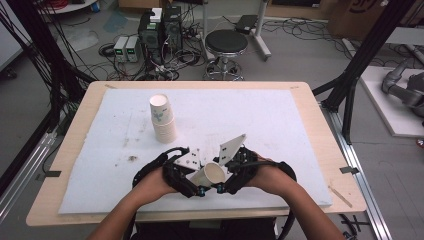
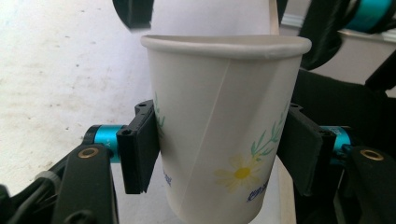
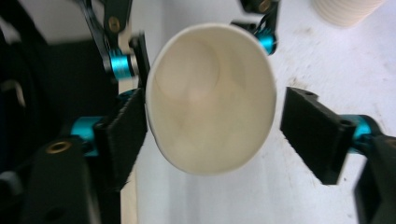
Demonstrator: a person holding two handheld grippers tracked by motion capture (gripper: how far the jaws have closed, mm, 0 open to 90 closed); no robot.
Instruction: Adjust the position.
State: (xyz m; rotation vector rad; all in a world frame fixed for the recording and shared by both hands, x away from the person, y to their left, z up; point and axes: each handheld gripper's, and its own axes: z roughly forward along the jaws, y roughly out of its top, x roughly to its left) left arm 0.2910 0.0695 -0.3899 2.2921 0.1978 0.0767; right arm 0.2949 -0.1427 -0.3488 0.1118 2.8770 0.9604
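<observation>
Centrally, near the table's front edge, the left gripper [image 2: 219,154] is clamping its two black jaws on the sides of a white paper cup printed with a daisy [image 2: 219,130], holding it tilted above the white foam mat [image 1: 280,115]. The right gripper [image 3: 212,126] is flanking the cup's rim, its jaws apart, the right-hand one clear of it. A stack of white paper cups [image 1: 163,120] is standing well apart.

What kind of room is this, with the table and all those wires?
Most likely a robotics or electronics lab. Cables sprawl across the floor around stacked electronic boxes, a round stool stands behind the table, and a grey robot arm lies at the right edge.
</observation>
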